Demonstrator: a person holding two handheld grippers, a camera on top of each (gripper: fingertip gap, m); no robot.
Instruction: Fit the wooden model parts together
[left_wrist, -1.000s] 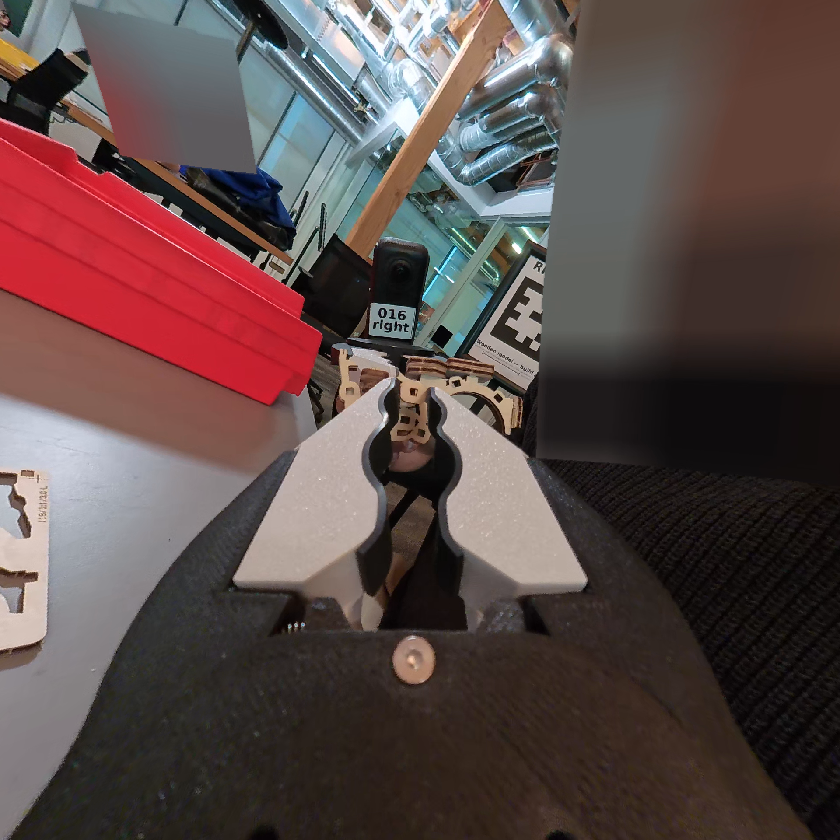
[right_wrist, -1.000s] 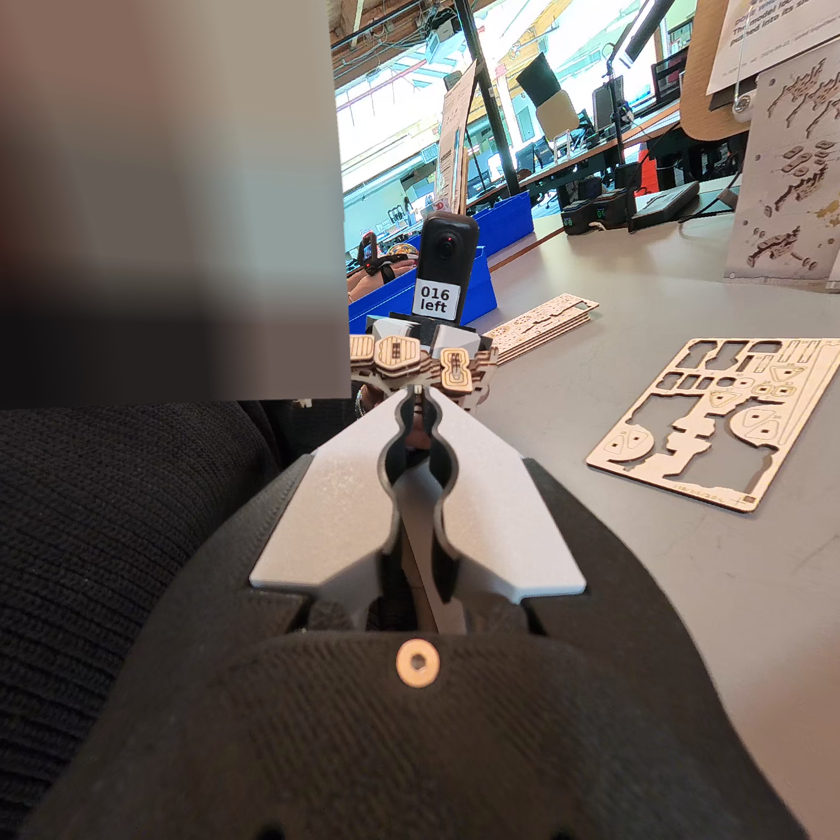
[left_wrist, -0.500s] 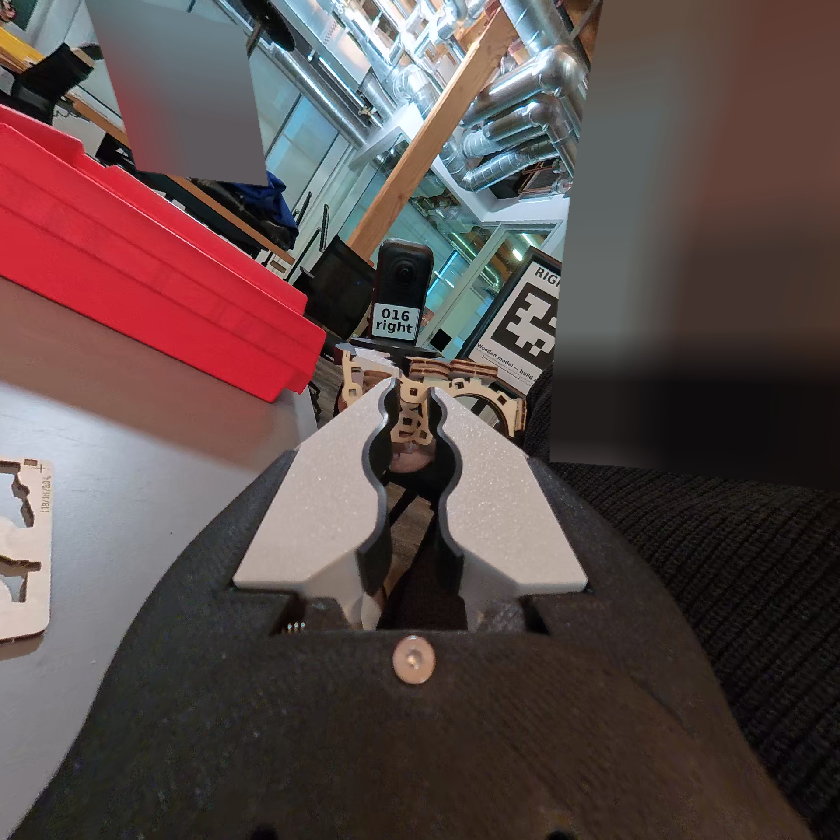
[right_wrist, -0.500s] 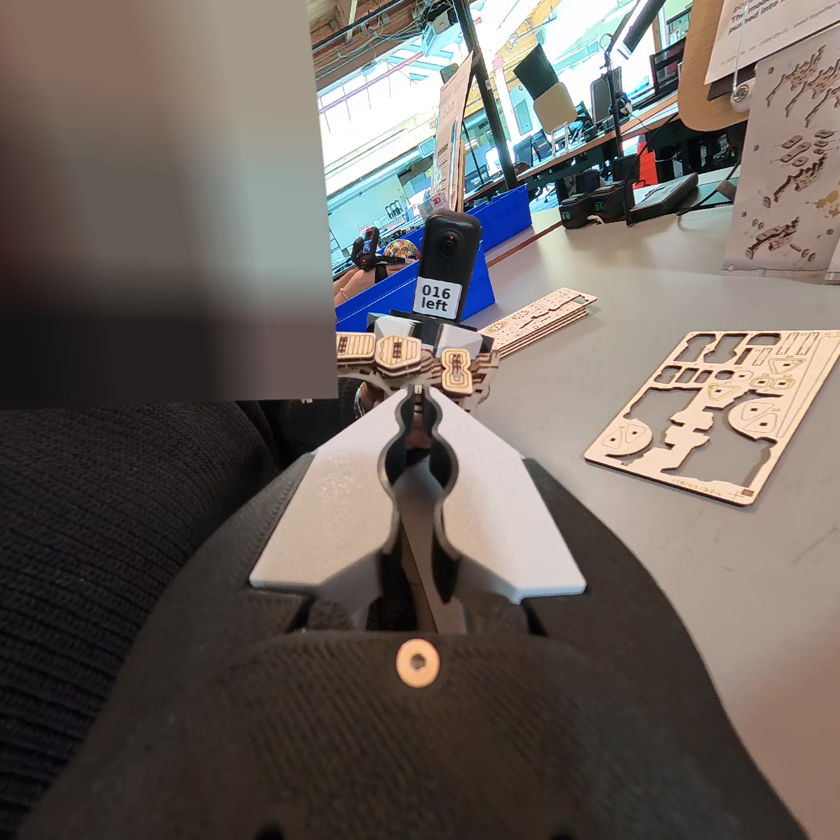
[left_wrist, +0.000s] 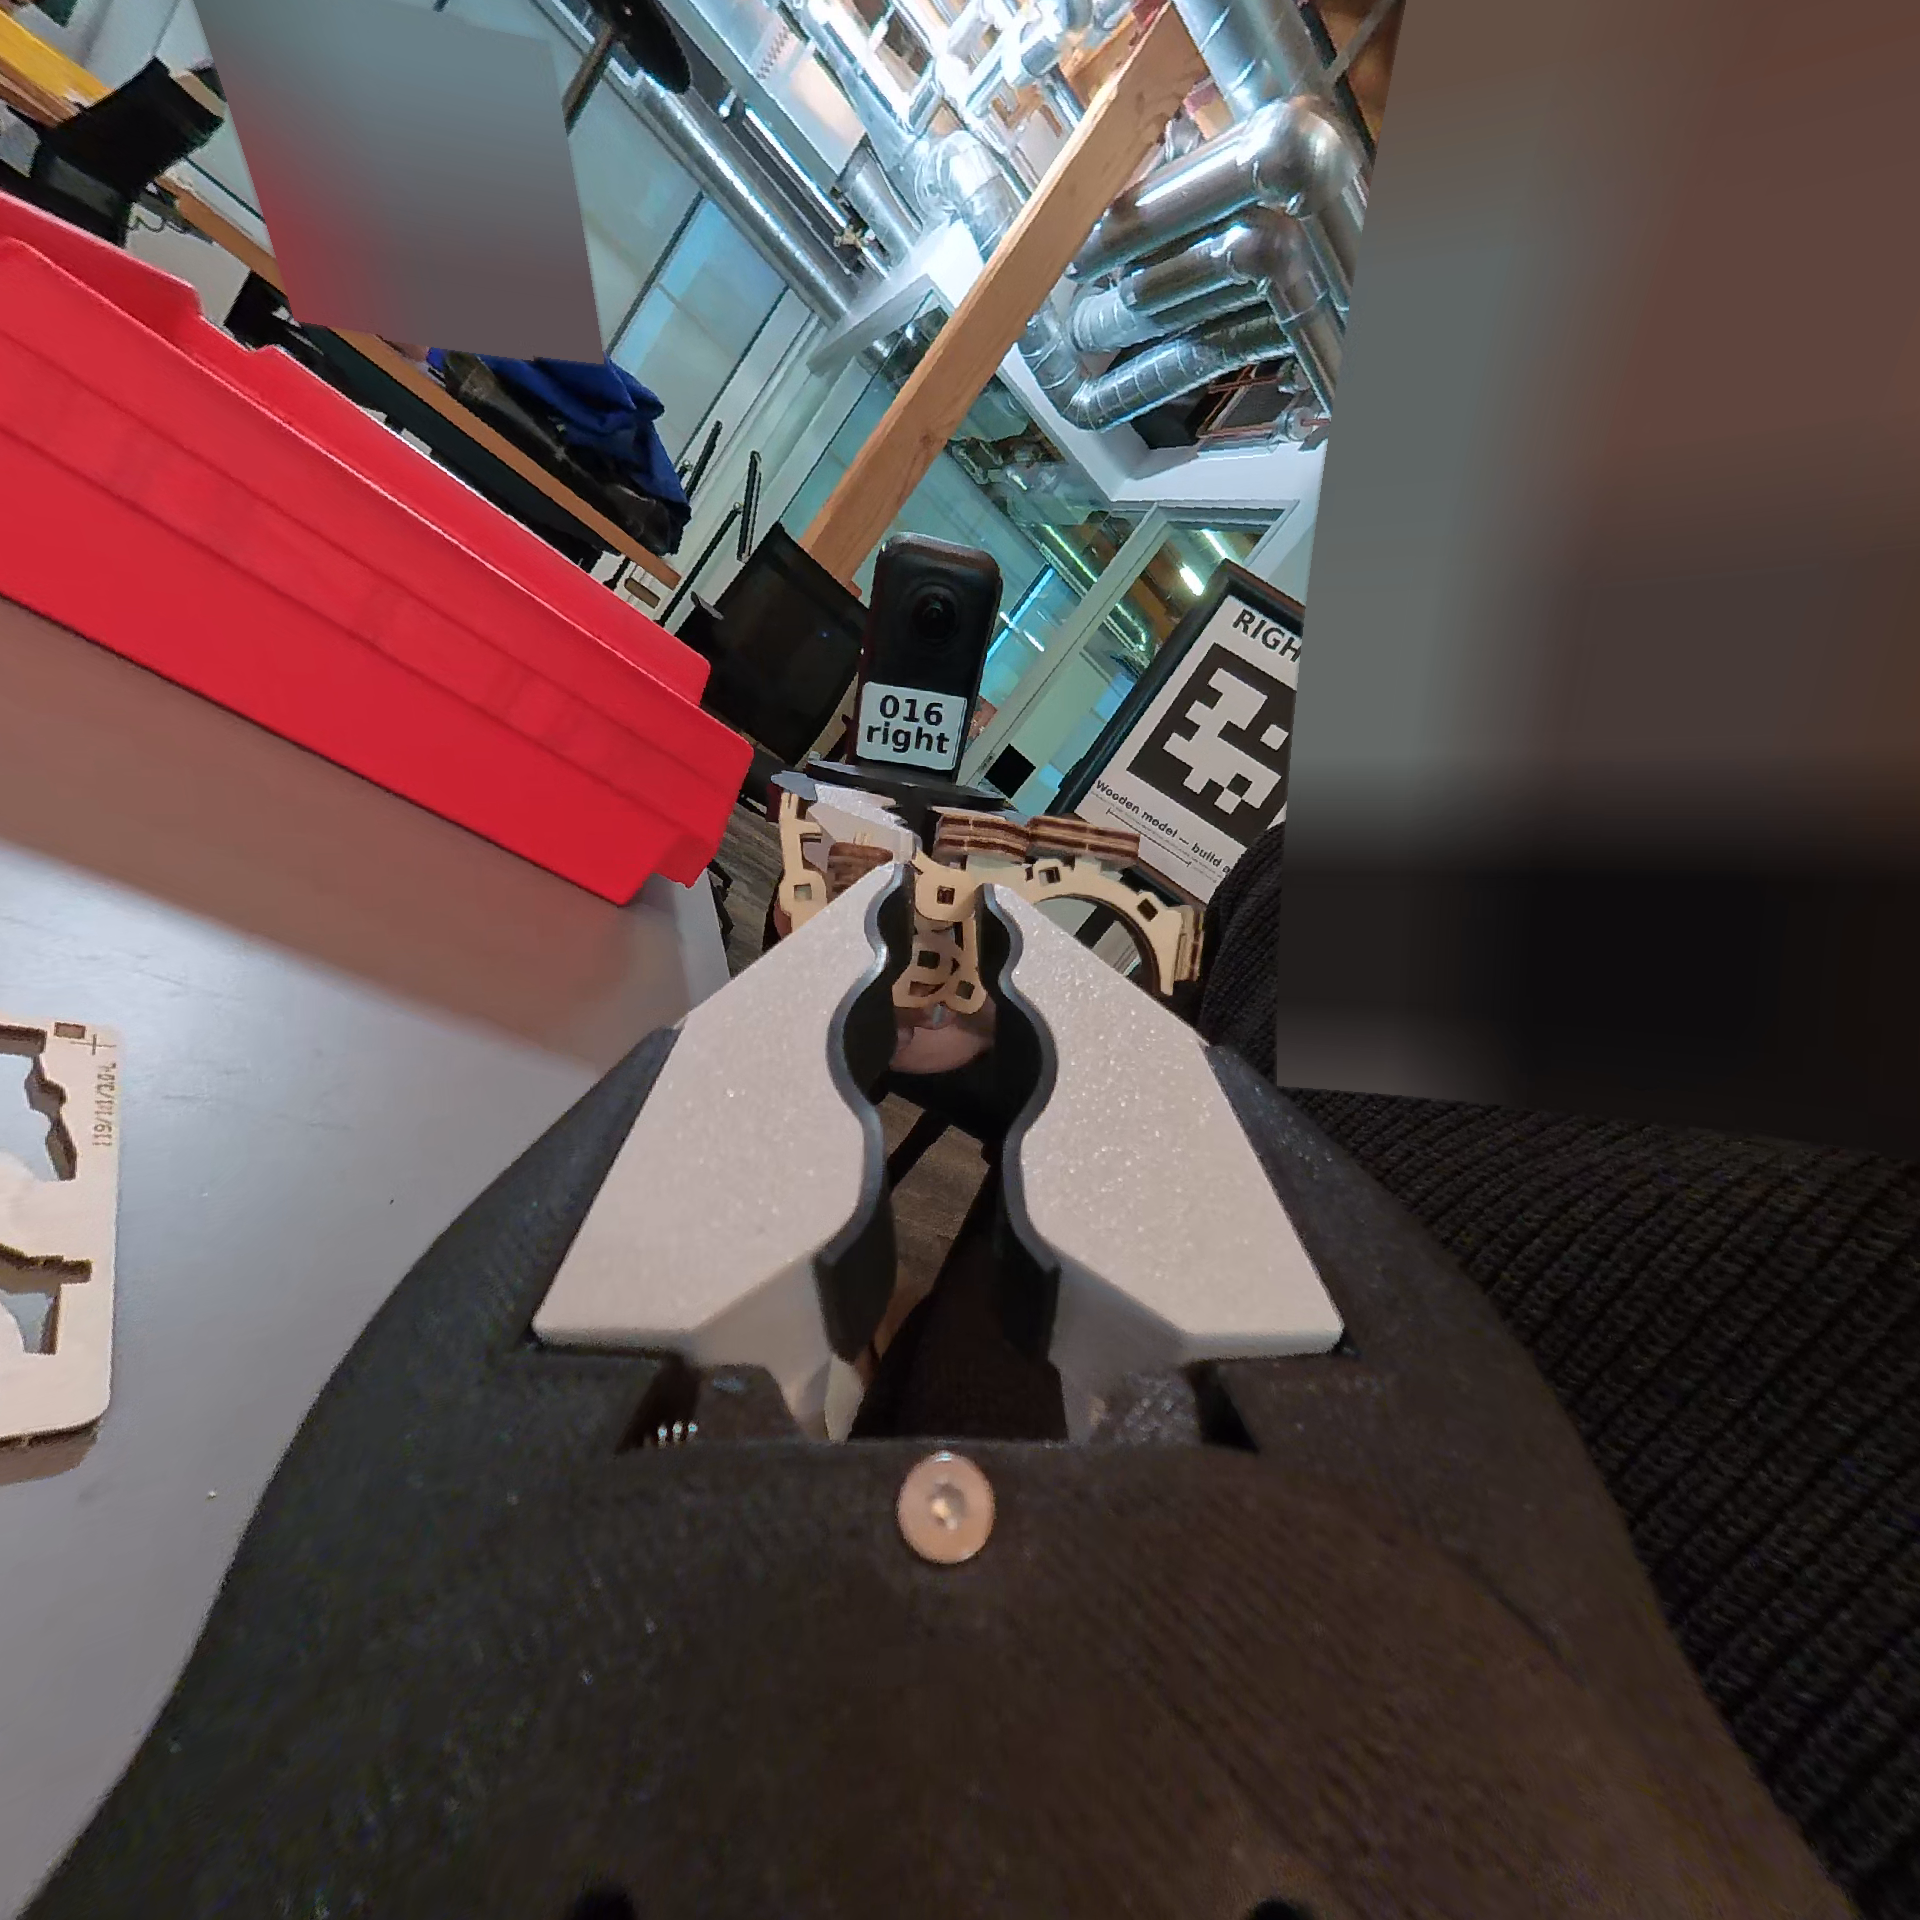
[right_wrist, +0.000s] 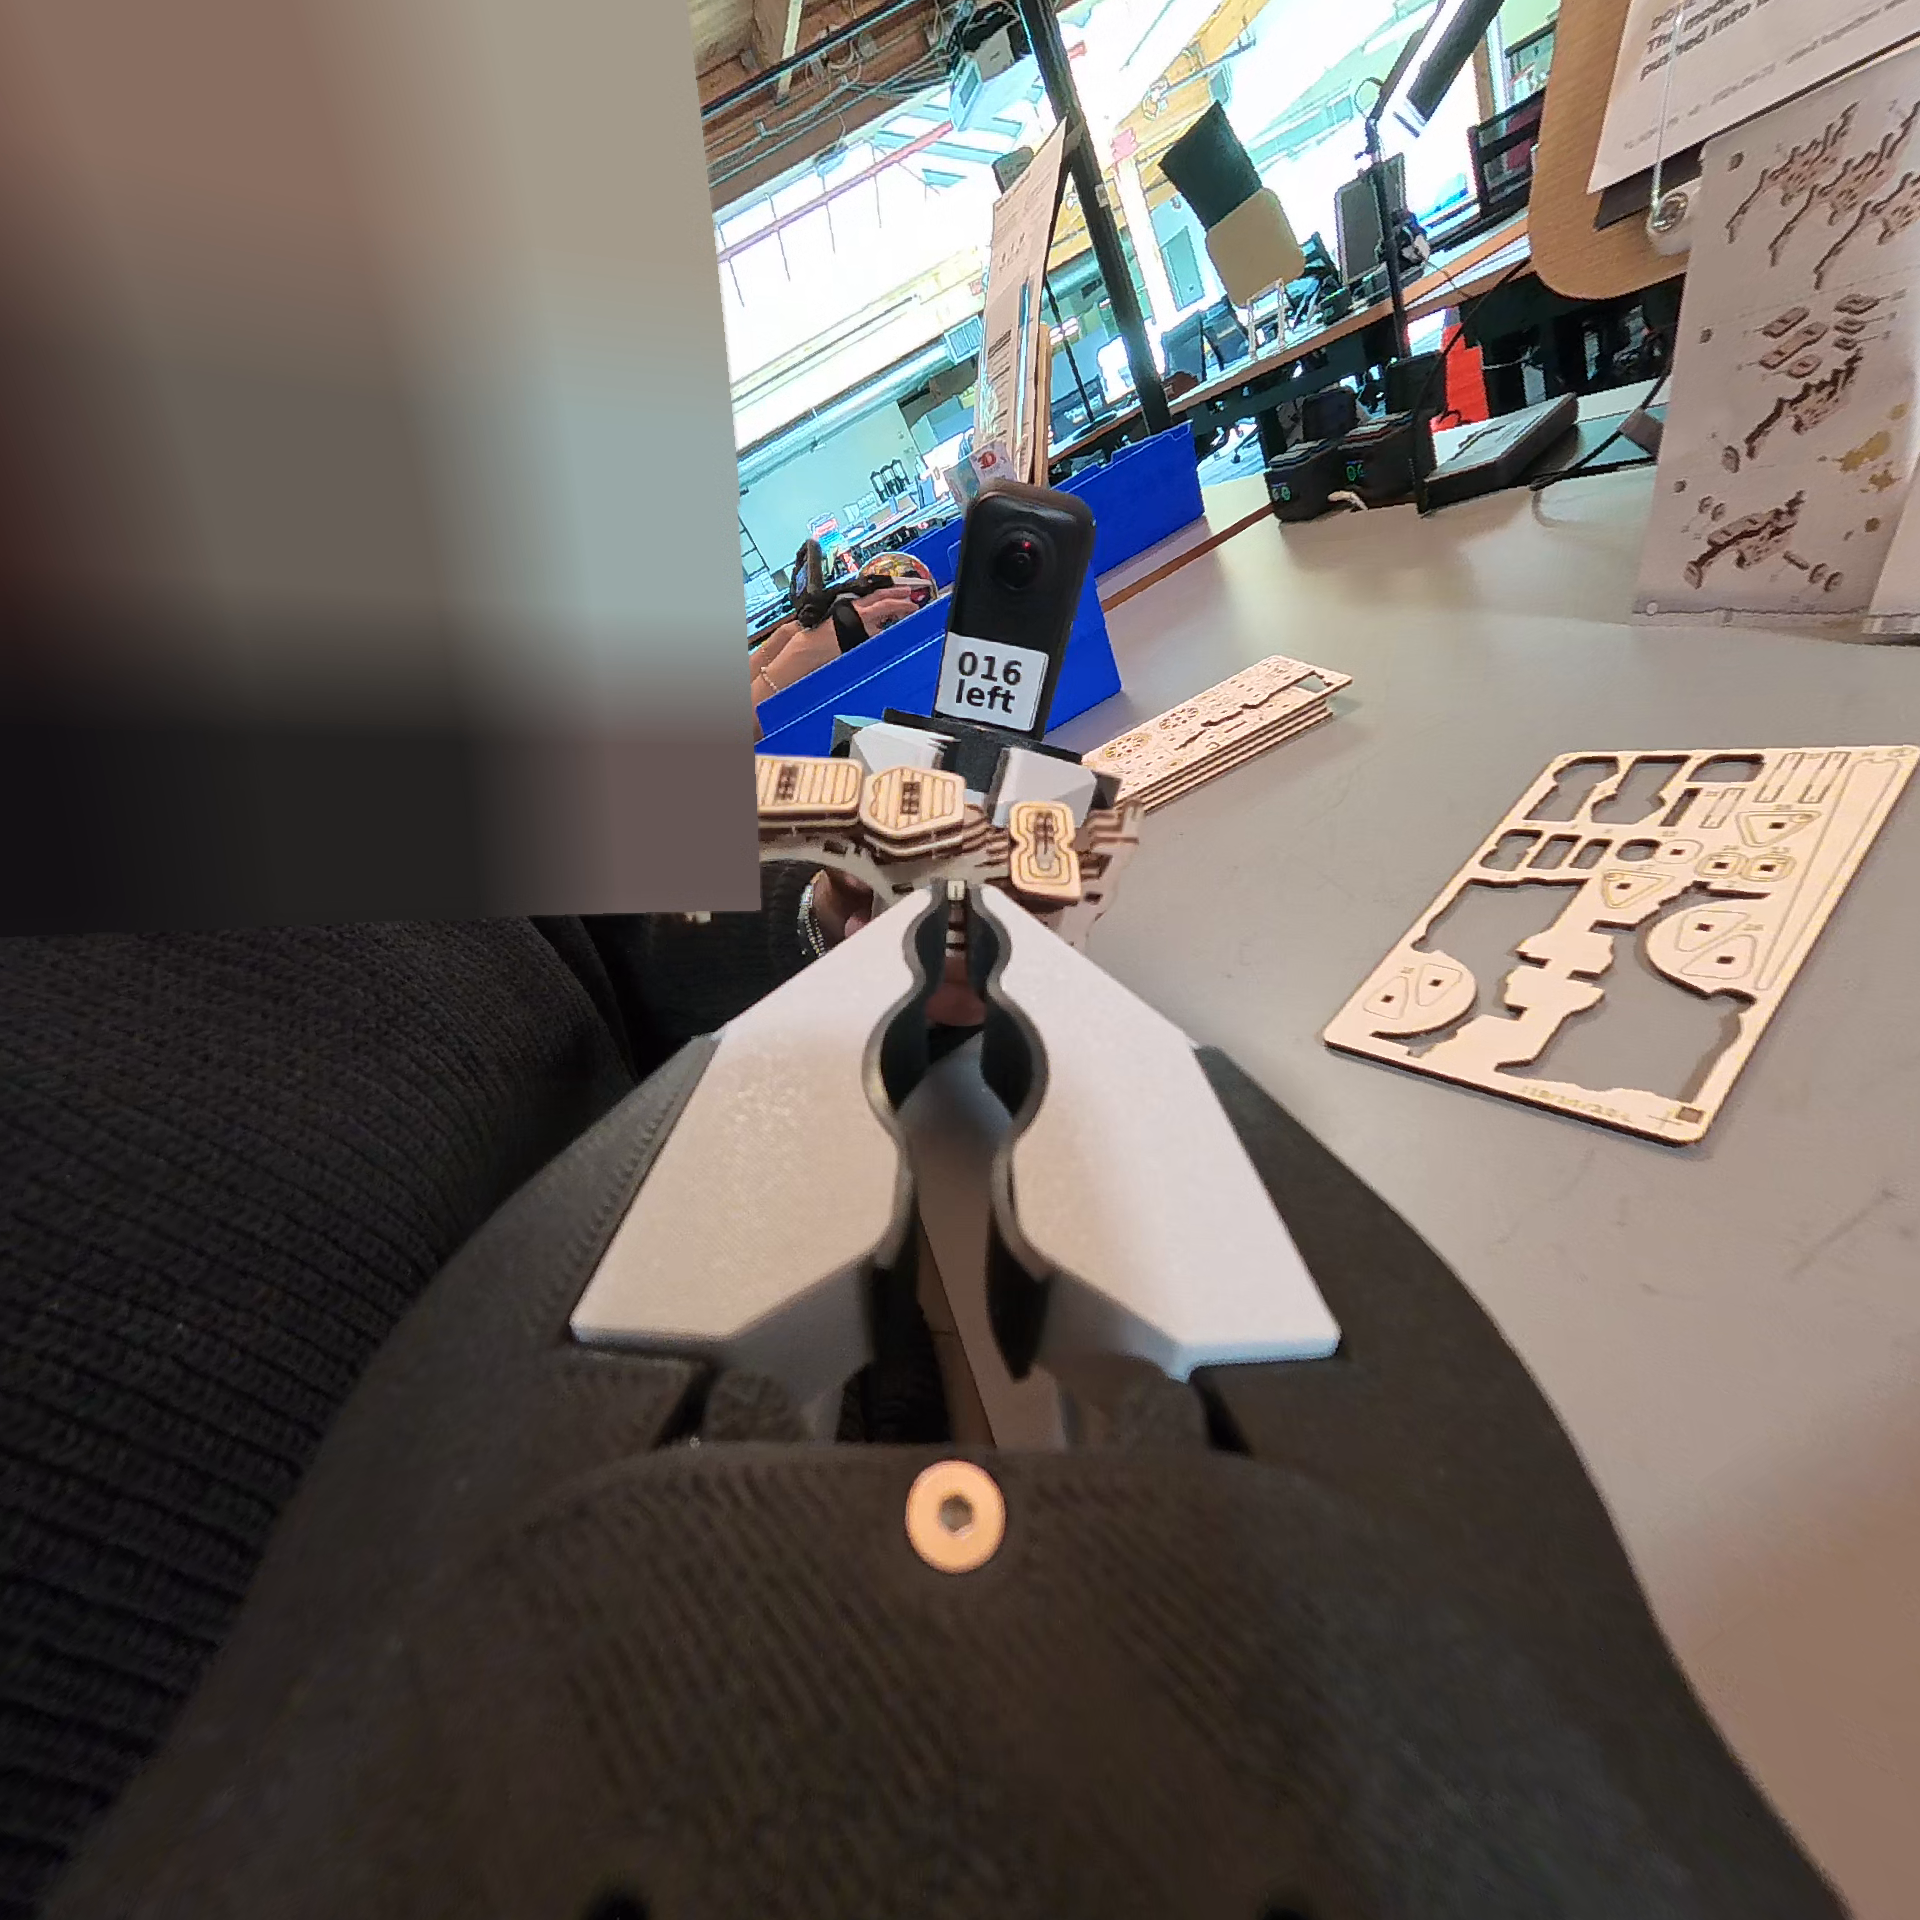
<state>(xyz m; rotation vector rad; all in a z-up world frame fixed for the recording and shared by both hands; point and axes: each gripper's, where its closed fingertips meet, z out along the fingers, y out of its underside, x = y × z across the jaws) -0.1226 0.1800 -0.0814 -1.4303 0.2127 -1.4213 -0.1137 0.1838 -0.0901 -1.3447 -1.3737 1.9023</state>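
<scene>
The wooden model (left_wrist: 1070, 840) is a light plywood assembly held in the air between both grippers, which face each other. My left gripper (left_wrist: 943, 896) is shut on a fretted part of the model at its tips. In the right wrist view the model (right_wrist: 904, 812) shows flat oval pieces on top. My right gripper (right_wrist: 956, 902) is shut on a thin part at the model's underside. Each view shows the other gripper just behind the model, the right gripper in the left wrist view (left_wrist: 883, 816) and the left gripper in the right wrist view (right_wrist: 1029, 779). The exact joint is hidden by the fingers.
A red bin (left_wrist: 312, 499) stands on the grey table (left_wrist: 312, 1039), with a cut-out plywood sheet (left_wrist: 42, 1226) at the left. Another cut-out sheet (right_wrist: 1621, 935), a stack of sheets (right_wrist: 1226, 727), a blue bin (right_wrist: 1081, 644) and a black sleeve (right_wrist: 260, 1195) are nearby. My two grippers' fingertips are within a few centimetres of each other.
Both views have shifted slightly, so the grippers moved a little together. Both stay shut on the model.
</scene>
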